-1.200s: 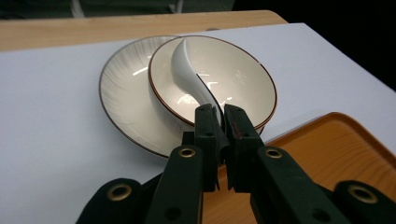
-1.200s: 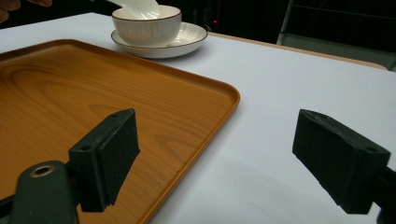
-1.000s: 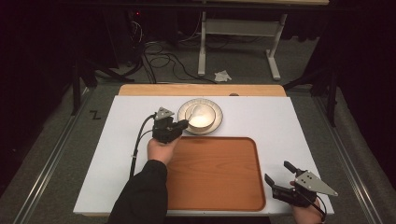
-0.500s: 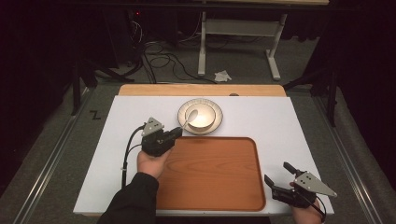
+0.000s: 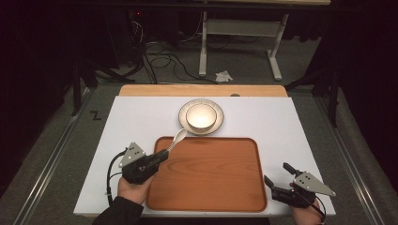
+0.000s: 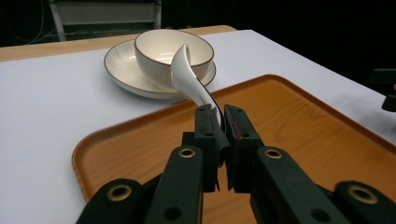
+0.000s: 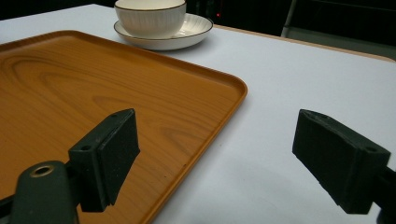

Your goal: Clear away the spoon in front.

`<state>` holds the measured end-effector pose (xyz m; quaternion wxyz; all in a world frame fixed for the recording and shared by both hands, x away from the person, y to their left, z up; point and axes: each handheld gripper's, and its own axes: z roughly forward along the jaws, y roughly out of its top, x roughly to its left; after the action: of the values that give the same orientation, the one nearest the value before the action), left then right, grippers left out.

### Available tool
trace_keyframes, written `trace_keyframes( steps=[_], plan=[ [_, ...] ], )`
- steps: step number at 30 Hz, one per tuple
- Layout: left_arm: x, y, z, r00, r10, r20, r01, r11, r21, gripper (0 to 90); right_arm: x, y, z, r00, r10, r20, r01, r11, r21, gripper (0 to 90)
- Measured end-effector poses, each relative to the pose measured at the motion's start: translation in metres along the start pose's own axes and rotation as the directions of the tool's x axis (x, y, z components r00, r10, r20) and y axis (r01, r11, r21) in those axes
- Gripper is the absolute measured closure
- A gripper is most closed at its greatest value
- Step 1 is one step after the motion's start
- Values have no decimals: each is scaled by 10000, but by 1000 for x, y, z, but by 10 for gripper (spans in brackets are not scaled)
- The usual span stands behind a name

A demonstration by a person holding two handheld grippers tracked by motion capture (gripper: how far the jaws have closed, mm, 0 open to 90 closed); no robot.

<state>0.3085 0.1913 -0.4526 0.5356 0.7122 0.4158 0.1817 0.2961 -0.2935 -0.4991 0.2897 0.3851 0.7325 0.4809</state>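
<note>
My left gripper [image 5: 162, 154] [image 6: 221, 128] is shut on the handle of a white ceramic spoon [image 5: 177, 139] [image 6: 187, 79]. It holds the spoon over the left back corner of the wooden tray [image 5: 206, 192] [image 6: 303, 121], bowl end pointing toward the dishes. A cream bowl [image 5: 201, 116] [image 6: 161, 49] [image 7: 149, 16] sits on a matching plate [image 5: 185, 119] [image 6: 121, 70] [image 7: 196, 28] just beyond the tray. My right gripper [image 5: 276, 178] [image 7: 215, 158] rests open by the tray's front right corner, nothing between its pads.
The tray [image 7: 70, 93] lies on a white table top [image 5: 291, 126] with a wooden strip along the far edge. Beyond the table are cables, a desk frame and a crumpled paper [image 5: 223, 76] on the floor.
My left gripper has pulled back from the bowl toward the near left, carrying the spoon out over the tray's corner. The right gripper has stayed put.
</note>
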Motion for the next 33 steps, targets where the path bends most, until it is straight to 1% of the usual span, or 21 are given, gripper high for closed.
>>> trace_keyframes(
  steps=[2, 5, 6, 7, 8, 9, 10, 12, 14, 15, 18, 24, 29, 33],
  plan=[
    [-2, -8, -9, 9997, -204, 166, 206, 9997, -126, 847, 0, 1, 0, 10000, -12, -19, 12, 10000, -35, 153],
    [-8, -18, -18, 9996, -206, 186, 211, 9994, -283, 847, 2, 1, 1, 10000, -77, -47, 77, 10000, -14, 153],
    [-10, -22, -20, 9999, -70, 142, 74, 9995, -313, 847, 2, 0, 1, 9999, -82, -77, 82, 10000, -7, 153],
    [-12, -26, -21, 9999, 90, 87, -88, 9995, -304, 847, 2, 0, 2, 10000, -44, -86, 44, 10000, 10, 153],
    [-13, -29, -22, 9999, 78, 128, -74, 9996, -287, 847, 2, 0, 2, 10000, -52, -75, 52, 10000, 6, 153],
    [-12, -33, -22, 9994, -114, 329, 125, 9994, -336, 847, 2, 0, 2, 10000, 22, -79, -22, 10000, 18, 153],
    [-12, -34, -22, 9989, -176, 434, 192, 9992, -362, 847, 1, 0, 3, 10000, 4, -56, -4, 10000, 43, 154],
    [-15, -35, -22, 9991, -59, 416, 76, 9992, -389, 847, 1, 0, 3, 10000, -29, -59, 29, 10000, 43, 154],
    [-17, -37, -20, 9985, -129, 534, 151, 9990, -409, 847, 2, 1, 2, 9999, -92, -82, 92, 10000, 12, 154],
    [-18, -37, -19, 9986, -124, 523, 145, 9991, -393, 847, 3, 1, 2, 9999, -73, -85, 73, 10000, -8, 154],
    [-21, -40, -12, 9976, -142, 676, 153, 9997, -168, 847, 4, 2, 0, 9999, -115, -127, 114, 9999, -33, 154],
    [-30, -44, 4, 9955, 195, 924, -232, 9990, 391, 847, 3, 1, 0, 10000, -38, -89, 38, 10000, -27, 154],
    [-34, -50, 14, 9956, 339, 877, -411, 9958, 815, 847, 3, 1, -1, 9999, -90, -99, 90, 9999, -50, 154],
    [-33, -54, 19, 9960, 297, 847, -388, 9934, 1078, 847, 4, 1, 0, 9998, -111, -138, 111, 9999, -26, 154]
  ],
)
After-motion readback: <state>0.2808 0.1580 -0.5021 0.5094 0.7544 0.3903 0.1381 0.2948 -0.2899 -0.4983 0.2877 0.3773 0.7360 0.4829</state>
